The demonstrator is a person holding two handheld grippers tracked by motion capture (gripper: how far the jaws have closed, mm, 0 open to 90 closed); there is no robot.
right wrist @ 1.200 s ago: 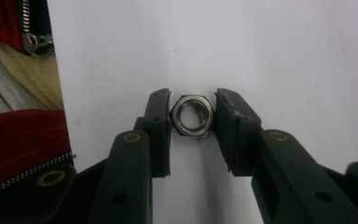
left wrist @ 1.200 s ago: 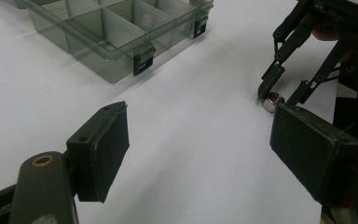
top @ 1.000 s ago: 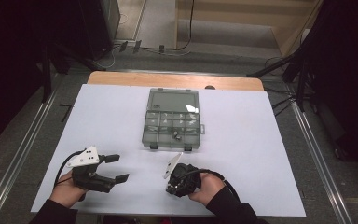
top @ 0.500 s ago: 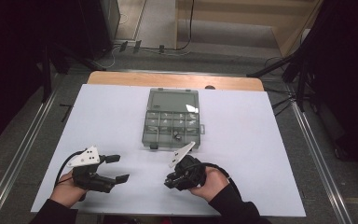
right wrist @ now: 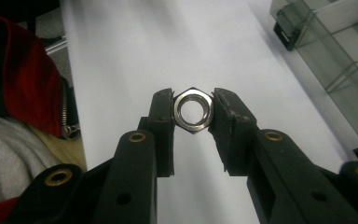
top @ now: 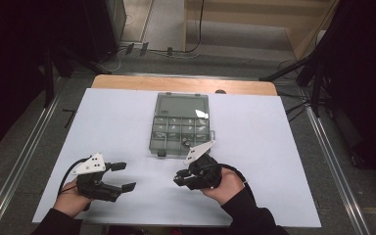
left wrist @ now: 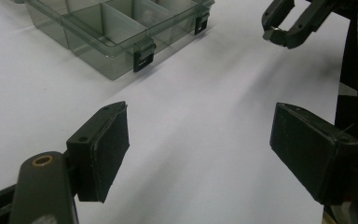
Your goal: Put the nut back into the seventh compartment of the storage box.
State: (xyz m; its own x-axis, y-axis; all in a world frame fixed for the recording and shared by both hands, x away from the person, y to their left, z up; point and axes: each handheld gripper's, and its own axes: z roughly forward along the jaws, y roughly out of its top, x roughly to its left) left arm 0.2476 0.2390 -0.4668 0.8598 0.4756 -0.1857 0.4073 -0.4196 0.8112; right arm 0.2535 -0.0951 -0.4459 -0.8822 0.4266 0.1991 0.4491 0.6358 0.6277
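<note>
In the right gripper view a steel hex nut (right wrist: 194, 110) sits at the centre of the frame, pinched between the two black pads of the right hand-held gripper (right wrist: 194, 112). The nut has no long axis to speak of; its bore faces straight out at the camera, so the open ring reads as a full circle, with one corner of the hexagon up and one down. Two opposite flats press against the pads, one on each side, at the very tips of the jaws. Below the nut, between the jaws, the white table (right wrist: 135, 56) shows through.

In the high view the right hand-held gripper (top: 183, 177) lies at lower centre of the frame, its tips turned toward the left of the picture, just below the near edge of a clear smoke-grey compartment box (top: 180, 125). The box lies open at the middle of the table, lid flat at the upper side, divided tray at the lower. The nut itself is too small to make out there.

The left hand-held gripper (top: 122, 176) rests at lower left of the high view, well apart from the right one. In the left gripper view its jaws stand spread wide with nothing but bare table between the pads (left wrist: 109, 149), and the right hand-held gripper's tips show in the upper right corner of that frame.
</note>
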